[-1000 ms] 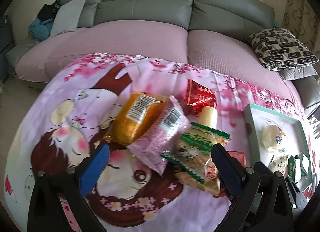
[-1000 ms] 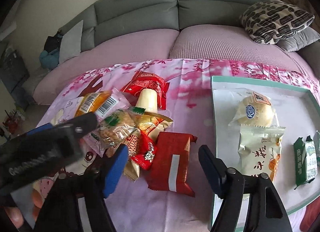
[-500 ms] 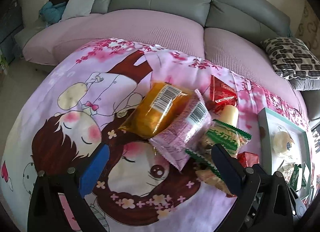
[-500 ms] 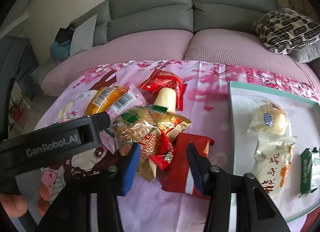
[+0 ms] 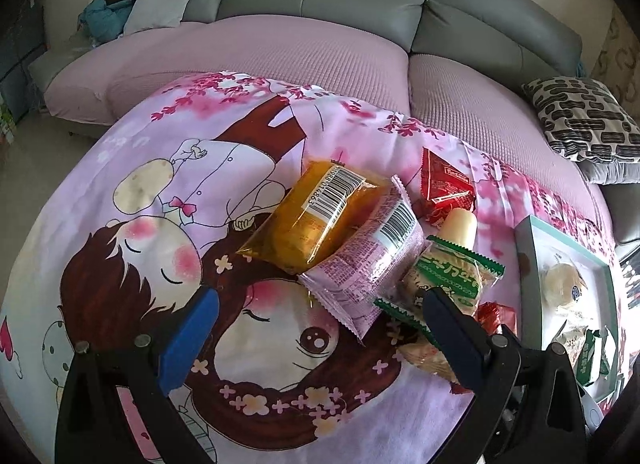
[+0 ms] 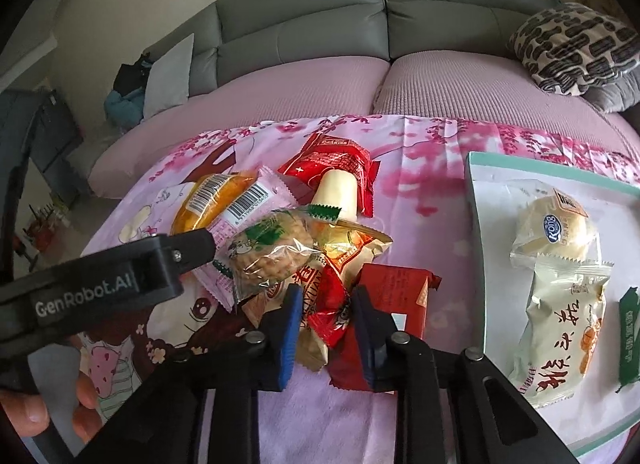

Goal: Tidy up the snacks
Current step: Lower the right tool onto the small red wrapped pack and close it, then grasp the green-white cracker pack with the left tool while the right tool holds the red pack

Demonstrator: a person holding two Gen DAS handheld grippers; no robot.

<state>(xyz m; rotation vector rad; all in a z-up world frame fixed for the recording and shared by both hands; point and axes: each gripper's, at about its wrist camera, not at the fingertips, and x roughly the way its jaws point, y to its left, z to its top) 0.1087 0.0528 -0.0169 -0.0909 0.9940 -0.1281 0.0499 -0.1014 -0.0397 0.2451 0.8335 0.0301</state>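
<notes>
Right tongs (image 6: 326,322): jaws closing on the small red wrapper (image 6: 334,310) at the near edge of the snack pile; the pads look to be pinching its crinkled film. Left tongs (image 5: 316,338): wide apart, nothing between them, hovering over the cartoon bedsheet (image 5: 160,192) just in front of the pink packet (image 5: 368,268).

Pile is tangled: the red wrapper sits between the tan packet (image 6: 280,316) and the red box-shaped pack (image 6: 394,284), under the cookie bag (image 6: 272,254). Orange bun pack (image 5: 316,216) and cheese stick (image 6: 336,194) lie further back. The tray (image 6: 476,184) to the right already holds a round bun (image 6: 554,228), a long cream packet (image 6: 564,320) and a green packet (image 6: 628,340).

Risks:
- grip only on loose film, so the wrapper may slip out on lift
- the tan packet's edge may be caught too and drag along
- a lift could shift the cookie bag resting on top
</notes>
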